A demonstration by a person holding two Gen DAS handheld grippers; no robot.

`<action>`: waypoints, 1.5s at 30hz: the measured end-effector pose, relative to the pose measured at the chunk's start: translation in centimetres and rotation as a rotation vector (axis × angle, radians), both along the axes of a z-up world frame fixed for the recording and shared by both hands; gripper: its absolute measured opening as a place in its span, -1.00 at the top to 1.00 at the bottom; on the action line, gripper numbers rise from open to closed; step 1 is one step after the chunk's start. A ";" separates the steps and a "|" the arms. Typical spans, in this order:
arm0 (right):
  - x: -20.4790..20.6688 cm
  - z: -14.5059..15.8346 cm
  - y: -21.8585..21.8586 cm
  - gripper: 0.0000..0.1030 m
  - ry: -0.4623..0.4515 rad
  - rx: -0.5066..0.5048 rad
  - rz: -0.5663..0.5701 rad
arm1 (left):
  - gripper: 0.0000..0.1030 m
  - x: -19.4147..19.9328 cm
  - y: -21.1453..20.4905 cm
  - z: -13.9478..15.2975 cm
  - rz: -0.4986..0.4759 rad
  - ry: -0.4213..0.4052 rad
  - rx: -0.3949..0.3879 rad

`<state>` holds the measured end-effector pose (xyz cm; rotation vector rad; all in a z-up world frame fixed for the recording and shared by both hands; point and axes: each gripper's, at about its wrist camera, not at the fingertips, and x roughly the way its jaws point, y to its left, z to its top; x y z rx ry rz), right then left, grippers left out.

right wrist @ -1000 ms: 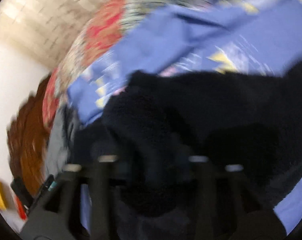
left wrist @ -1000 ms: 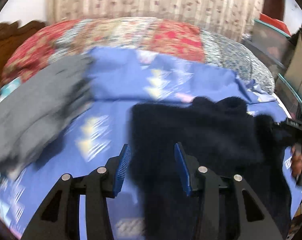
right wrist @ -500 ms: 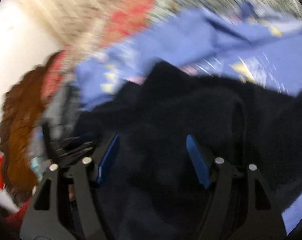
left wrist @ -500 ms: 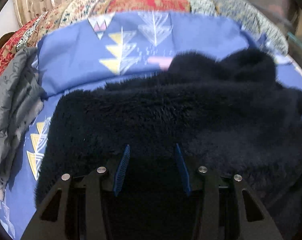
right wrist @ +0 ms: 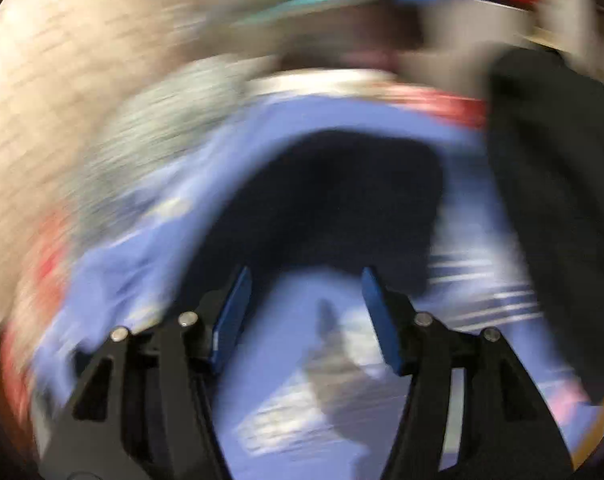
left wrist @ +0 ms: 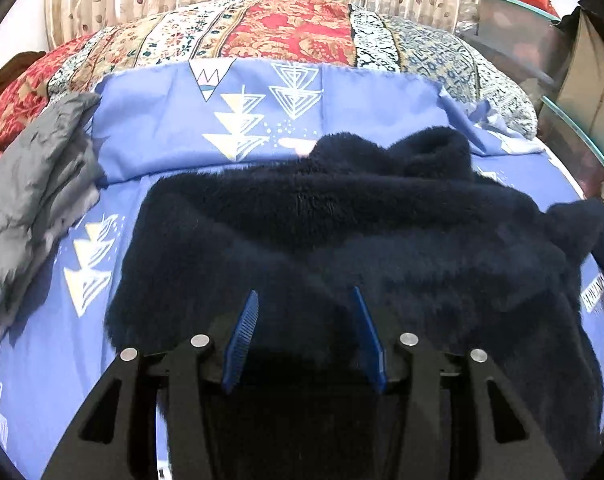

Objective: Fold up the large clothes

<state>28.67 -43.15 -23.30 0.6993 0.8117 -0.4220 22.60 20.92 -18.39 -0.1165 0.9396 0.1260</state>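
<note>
A large dark navy fluffy garment (left wrist: pixel 342 236) lies spread on the blue patterned bedsheet (left wrist: pixel 161 132). My left gripper (left wrist: pixel 304 300) is open, its blue pads just above the garment's near edge, nothing between them. In the blurred right wrist view, my right gripper (right wrist: pixel 306 280) is open and empty over the blue sheet (right wrist: pixel 302 360), with a dark part of the garment (right wrist: pixel 334 192) ahead of the fingertips.
A crumpled grey garment (left wrist: pixel 33 196) lies at the left of the bed. A patchwork quilt (left wrist: pixel 293 32) covers the far end, with curtains behind. Storage boxes (left wrist: pixel 542 40) stand at the right. A dark shape (right wrist: pixel 554 200) fills the right of the right wrist view.
My right gripper opened, let go of the dark garment and swung away fast to the sheet. My left gripper stayed open and drew back slightly from the garment.
</note>
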 end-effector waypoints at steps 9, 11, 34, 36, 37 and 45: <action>2.8 -2.4 -2.7 0.64 -0.006 0.154 0.088 | -0.35 -3.3 -1.1 0.8 -0.020 0.025 -0.032; 2.0 2.9 -2.7 0.65 -0.081 0.047 0.061 | -0.35 -4.6 -0.2 1.7 0.003 0.015 -0.031; -1.9 22.1 53.6 0.46 -0.198 -0.277 1.283 | -0.35 -21.7 16.4 2.9 0.302 -0.089 -0.197; -2.1 18.0 59.2 -0.06 -0.170 -0.253 1.398 | -0.35 -22.6 17.6 2.6 0.327 -0.081 -0.200; -2.1 16.0 61.1 -0.16 -0.145 -0.241 1.440 | -0.35 -23.0 18.1 2.5 0.339 -0.076 -0.203; 0.4 14.9 53.5 -0.18 -0.169 -0.187 1.312 | -0.35 -22.2 19.2 3.4 0.304 -0.110 -0.187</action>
